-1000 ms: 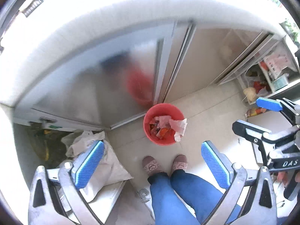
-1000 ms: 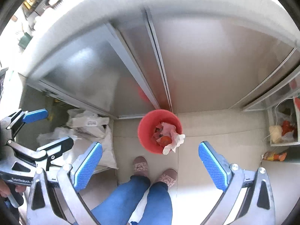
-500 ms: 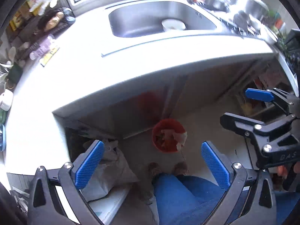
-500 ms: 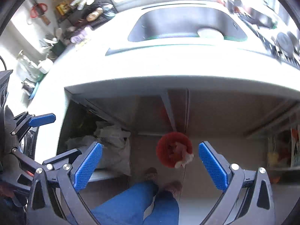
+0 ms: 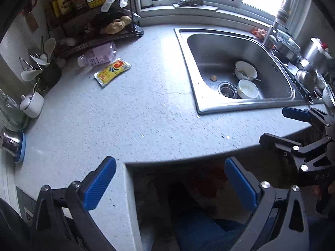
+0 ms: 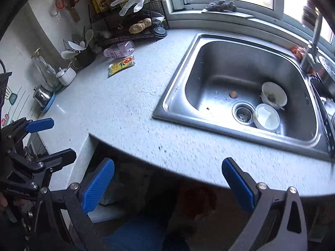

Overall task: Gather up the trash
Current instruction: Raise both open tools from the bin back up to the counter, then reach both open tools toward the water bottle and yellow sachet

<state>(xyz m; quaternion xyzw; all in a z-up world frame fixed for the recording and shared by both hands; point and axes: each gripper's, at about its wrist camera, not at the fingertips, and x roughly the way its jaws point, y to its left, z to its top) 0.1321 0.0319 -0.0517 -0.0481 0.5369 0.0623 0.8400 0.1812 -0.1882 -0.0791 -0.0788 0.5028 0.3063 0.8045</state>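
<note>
the yellow sachet (image 5: 112, 71) lies flat on the counter (image 5: 129, 113), just beside a toppled plastic bottle (image 5: 96, 57) at the back left. both the left gripper (image 5: 170, 185) and right gripper (image 6: 167, 183) are wide open and empty, well short of it. best to reach across low and pinch the sachet's near edge without nudging the bottle.

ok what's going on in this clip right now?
A person holds a hand-held gripper in each hand over a kitchen counter. The left hand-held gripper and the right hand-held gripper are both open and carry nothing. A yellow packet and a plastic bottle lie on the counter near the rack, apparently the trash to collect. Two bowls sit in the sink. Nothing is being touched yet.
</note>
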